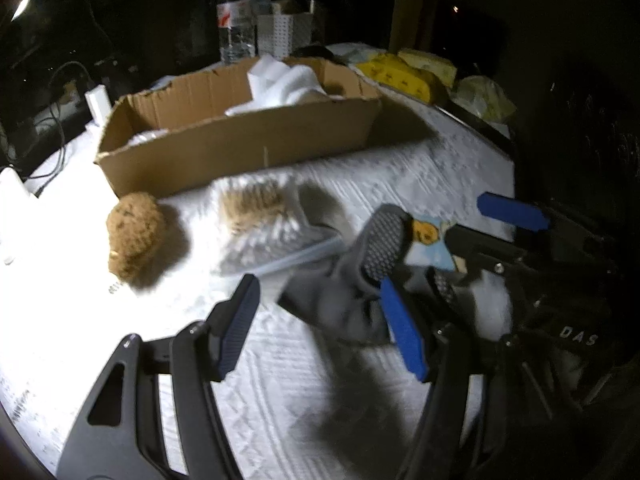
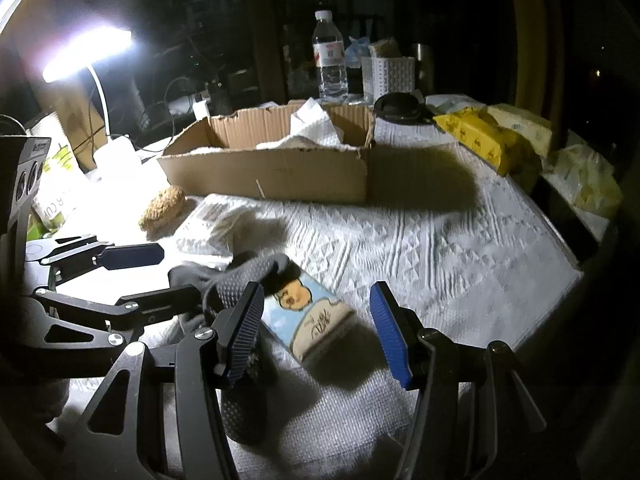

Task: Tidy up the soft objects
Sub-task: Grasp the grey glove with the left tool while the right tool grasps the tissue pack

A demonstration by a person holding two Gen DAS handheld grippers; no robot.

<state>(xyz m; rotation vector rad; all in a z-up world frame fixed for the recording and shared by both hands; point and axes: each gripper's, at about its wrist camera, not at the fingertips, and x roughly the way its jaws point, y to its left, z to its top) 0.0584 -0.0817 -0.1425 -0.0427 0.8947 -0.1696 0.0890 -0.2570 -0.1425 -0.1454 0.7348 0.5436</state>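
Socks (image 2: 240,280), grey with grip dots, lie crumpled on the white cloth (image 2: 400,240) in front of the box (image 2: 272,172), touching a small printed pack (image 2: 308,312). Left gripper (image 1: 320,324) hangs above their near end, jaws apart, nothing between the pads. Right gripper (image 2: 320,332) has its jaws apart either side of the pack, not pressing it. Judgement: the step in hand is a pick-up of socks and pack for the box, which already holds white cloths (image 2: 316,128). Recommended: lower each tool until the pads bracket fabric or pack fully, close on a thick fold rather than an edge, and lift together so nothing drags. Sponge (image 1: 136,236) and bag (image 1: 260,228) wait nearby, untouched.
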